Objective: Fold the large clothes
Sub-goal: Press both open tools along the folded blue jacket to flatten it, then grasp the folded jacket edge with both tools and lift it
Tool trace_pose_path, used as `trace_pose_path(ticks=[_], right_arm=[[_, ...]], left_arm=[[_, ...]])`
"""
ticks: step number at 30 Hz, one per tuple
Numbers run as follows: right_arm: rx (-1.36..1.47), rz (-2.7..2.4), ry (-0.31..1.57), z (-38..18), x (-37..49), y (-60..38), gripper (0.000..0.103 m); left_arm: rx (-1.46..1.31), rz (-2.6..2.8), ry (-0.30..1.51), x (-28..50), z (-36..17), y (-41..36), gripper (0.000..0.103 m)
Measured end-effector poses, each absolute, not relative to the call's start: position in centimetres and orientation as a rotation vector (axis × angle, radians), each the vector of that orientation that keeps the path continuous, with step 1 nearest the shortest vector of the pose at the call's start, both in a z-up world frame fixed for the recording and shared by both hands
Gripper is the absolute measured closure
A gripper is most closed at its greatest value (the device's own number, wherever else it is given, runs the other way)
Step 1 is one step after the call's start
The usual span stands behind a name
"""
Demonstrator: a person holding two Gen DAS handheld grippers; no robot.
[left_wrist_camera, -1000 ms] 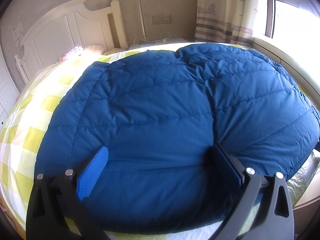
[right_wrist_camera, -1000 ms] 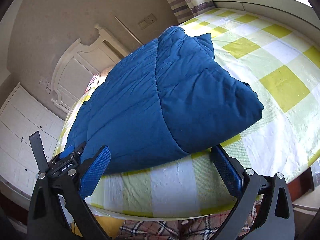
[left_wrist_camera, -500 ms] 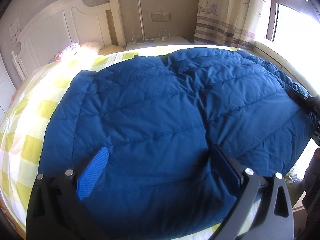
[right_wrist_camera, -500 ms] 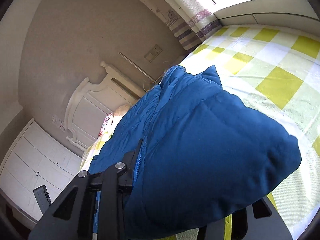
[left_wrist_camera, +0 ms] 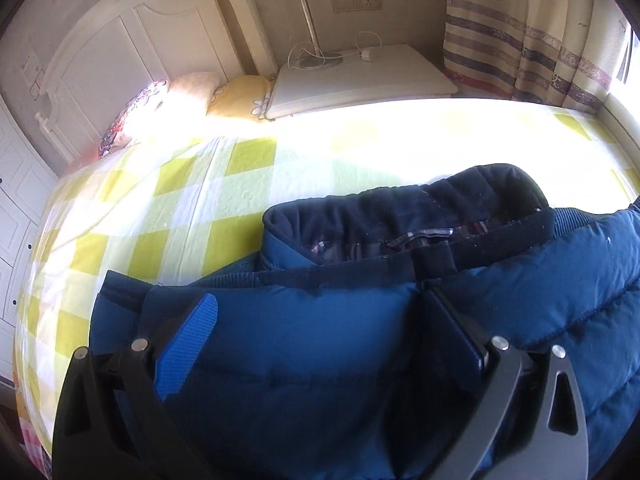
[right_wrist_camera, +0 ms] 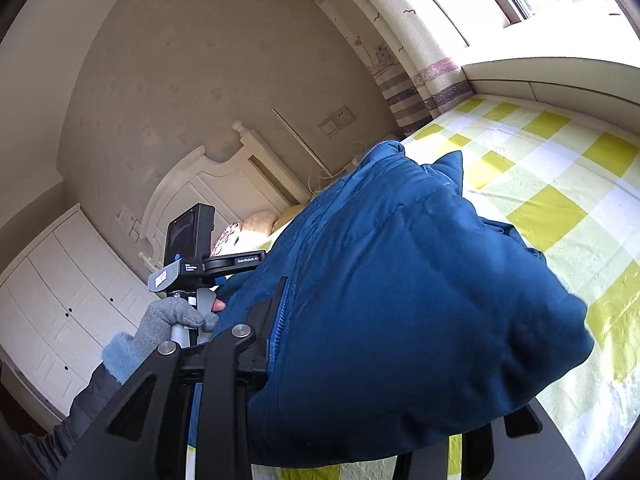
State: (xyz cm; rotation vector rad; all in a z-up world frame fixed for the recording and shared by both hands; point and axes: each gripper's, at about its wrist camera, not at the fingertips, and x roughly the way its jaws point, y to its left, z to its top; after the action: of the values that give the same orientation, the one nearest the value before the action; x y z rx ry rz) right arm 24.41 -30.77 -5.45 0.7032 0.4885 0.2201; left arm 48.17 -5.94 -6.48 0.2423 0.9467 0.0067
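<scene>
one puffy, quilted blue down jacket hangs lifted over a bed in yellow-and-white check, dark ribbed collar uppermost. the left gripper has its jaws spread around a fold; the right gripper has its jaws pinching the padded bulk. beyond the jacket's edge lies bare sheet.

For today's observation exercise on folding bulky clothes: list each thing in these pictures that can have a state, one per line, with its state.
Blue down jacket: bunched, lifted off the bed at the gripped end.
Left gripper: jaws wide apart, jacket padding between them.
Right gripper: shut on the jacket.
Jacket collar: open, plaid lining showing.
Bed sheet: spread flat, sunlit.
Curtain: drawn over the window.
</scene>
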Motion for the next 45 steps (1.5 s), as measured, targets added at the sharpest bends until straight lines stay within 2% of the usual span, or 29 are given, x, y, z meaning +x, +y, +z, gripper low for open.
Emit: trace_pose_path(ticks=[2, 7, 11, 15, 18, 22, 24, 26, 29, 32, 39, 45], right_arm=[[0.708, 0.214, 0.493, -5.6, 24.4, -31.0, 0.064], [0.682, 0.205, 0.484, -5.0, 24.4, -30.6, 0.064], [0.652, 0.190, 0.470, -4.0, 24.7, -30.1, 0.064], [0.445, 0.142, 0.447, -1.3, 24.7, -26.6, 0.064], [0.240, 0.130, 0.404, 2.1, 24.8, -22.6, 0.064], [-0.120, 0.163, 0.340, 5.9, 25.1, -14.1, 0.064], [-0.328, 0.203, 0.330, 6.2, 25.3, -8.5, 0.063], [-0.565, 0.245, 0.339, 4.6, 24.9, -2.5, 0.063], [-0.848, 0.365, 0.363, -0.5, 23.9, 4.3, 0.062], [-1.000, 0.457, 0.336, -5.6, 22.3, 7.6, 0.060], [-0.907, 0.482, 0.305, -4.3, 22.5, 5.3, 0.061], [-0.915, 0.481, 0.274, -4.4, 22.1, 4.6, 0.061]], left_arm=[[0.206, -0.017, 0.907, 46.2, -5.4, -5.5, 0.008], [0.164, -0.095, 0.758, 34.5, -1.9, -4.3, 0.004], [0.275, -0.123, 0.756, 24.8, -5.9, -4.8, 0.003], [0.305, -0.184, 0.645, 19.0, -8.8, -3.9, 0.003], [0.122, -0.357, 0.729, 20.2, -7.1, 0.1, 0.003], [-0.422, -0.484, 0.750, 24.8, -4.5, 11.9, 0.003], [-0.672, -0.523, 0.733, 26.9, -4.5, 17.7, 0.003], [-0.797, -0.569, 0.702, 28.2, -4.7, 21.5, 0.003], [-0.829, -0.565, 0.712, 29.5, -5.4, 24.0, 0.003], [-0.873, -0.597, 0.790, 30.6, -7.2, 24.1, 0.003], [-0.857, -0.648, 0.832, 33.4, -7.5, 23.0, 0.002], [-0.637, -0.727, 0.947, 37.8, -5.2, 18.9, 0.002]])
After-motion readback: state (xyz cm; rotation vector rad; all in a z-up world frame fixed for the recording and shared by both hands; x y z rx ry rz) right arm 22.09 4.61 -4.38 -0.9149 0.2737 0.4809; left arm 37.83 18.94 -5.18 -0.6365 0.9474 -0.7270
